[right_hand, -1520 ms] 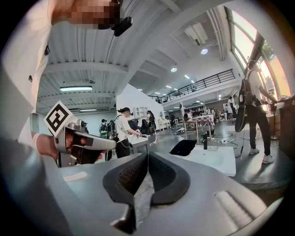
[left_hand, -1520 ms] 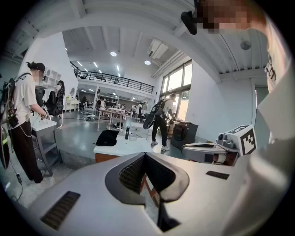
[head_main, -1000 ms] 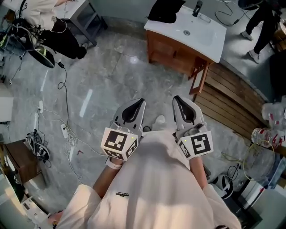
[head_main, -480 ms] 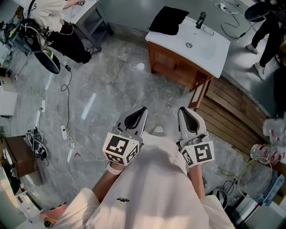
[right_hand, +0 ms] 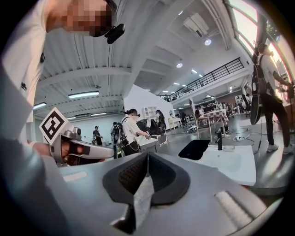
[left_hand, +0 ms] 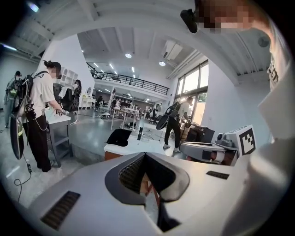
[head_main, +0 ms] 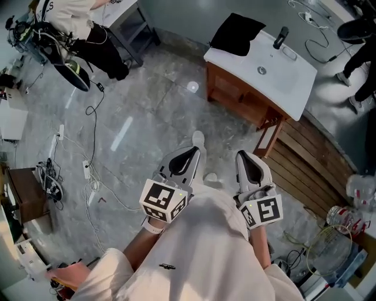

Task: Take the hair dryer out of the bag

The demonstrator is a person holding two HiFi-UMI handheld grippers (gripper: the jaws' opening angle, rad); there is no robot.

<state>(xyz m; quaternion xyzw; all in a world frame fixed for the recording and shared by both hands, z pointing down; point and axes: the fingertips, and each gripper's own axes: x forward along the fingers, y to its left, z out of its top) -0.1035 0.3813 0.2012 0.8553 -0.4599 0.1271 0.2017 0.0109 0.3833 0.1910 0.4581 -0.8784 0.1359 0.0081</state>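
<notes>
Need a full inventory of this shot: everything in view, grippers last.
Counter: one, white top with sink, brown wood base, upper right.
Bag: one, black, on the counter's far left corner.
Faucet: one, black, by the sink; looks like a faucet.
Slatted platform: one, brown wood, right of the counter.
Cables: several, white and black, on the floor at left.
Bystanders: two, upper left and upper right edge.
Left gripper: one, grey, shut, empty.
Right gripper: one, grey, shut, empty.
</notes>
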